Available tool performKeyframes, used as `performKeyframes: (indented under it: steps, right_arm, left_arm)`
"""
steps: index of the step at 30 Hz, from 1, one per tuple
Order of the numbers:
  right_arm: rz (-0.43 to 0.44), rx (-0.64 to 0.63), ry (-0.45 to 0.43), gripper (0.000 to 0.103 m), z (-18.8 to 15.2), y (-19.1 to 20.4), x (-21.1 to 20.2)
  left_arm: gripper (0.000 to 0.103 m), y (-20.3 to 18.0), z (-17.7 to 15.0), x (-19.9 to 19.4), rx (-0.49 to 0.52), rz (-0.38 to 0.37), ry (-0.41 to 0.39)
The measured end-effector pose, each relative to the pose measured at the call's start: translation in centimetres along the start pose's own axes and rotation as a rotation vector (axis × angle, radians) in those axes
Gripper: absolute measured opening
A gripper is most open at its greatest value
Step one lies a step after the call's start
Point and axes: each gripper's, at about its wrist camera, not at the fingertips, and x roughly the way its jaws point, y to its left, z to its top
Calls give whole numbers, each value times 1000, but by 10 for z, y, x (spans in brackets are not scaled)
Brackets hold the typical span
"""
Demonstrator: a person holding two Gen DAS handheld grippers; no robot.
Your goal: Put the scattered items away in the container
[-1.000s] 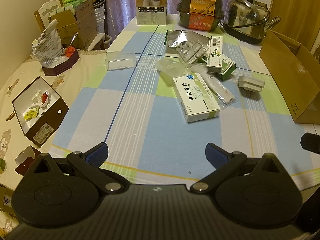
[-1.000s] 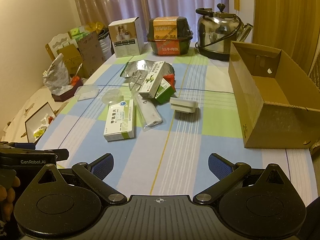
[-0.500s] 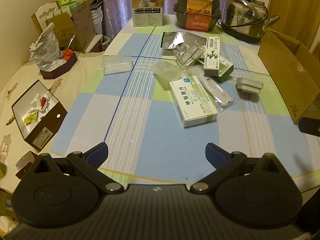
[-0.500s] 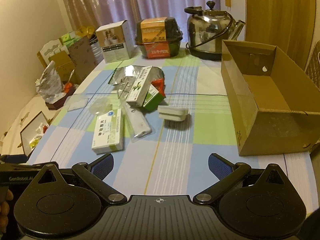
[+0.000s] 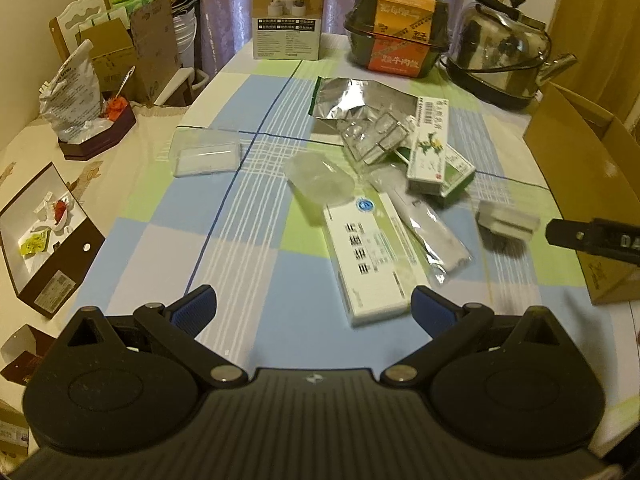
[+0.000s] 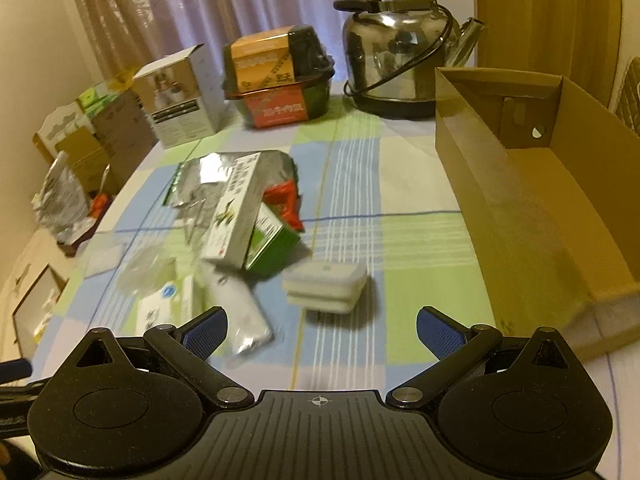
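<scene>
Scattered items lie mid-table: a white medicine box, a sealed white packet, a clear plastic lid, a clear case, a foil bag, blister trays, a tall white-green box leaning on a green box, and a small white lidded container. An open cardboard box stands at the right. My left gripper is open, just short of the white medicine box. My right gripper is open, close before the small white container.
At the far end stand a steel kettle, a black food tub and a product carton. A lower side table at the left holds an open brown box, a crumpled bag and cartons.
Both grippers have moved forward toward the scattered items, which now look larger and nearer. The right one has closed in on the small white container. Both stay open.
</scene>
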Motion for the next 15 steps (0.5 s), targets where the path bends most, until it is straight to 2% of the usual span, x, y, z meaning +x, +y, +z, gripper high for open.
performKeyframes:
  steps: [9,15]
  right_arm:
    - [-47,24,-2,103,2,1,59]
    - [-87,48,6,103,3,4,80]
  left_arm:
    - [102,6,14,34,-33,-17,28]
    - [102,7,22,51,-44,-42,26]
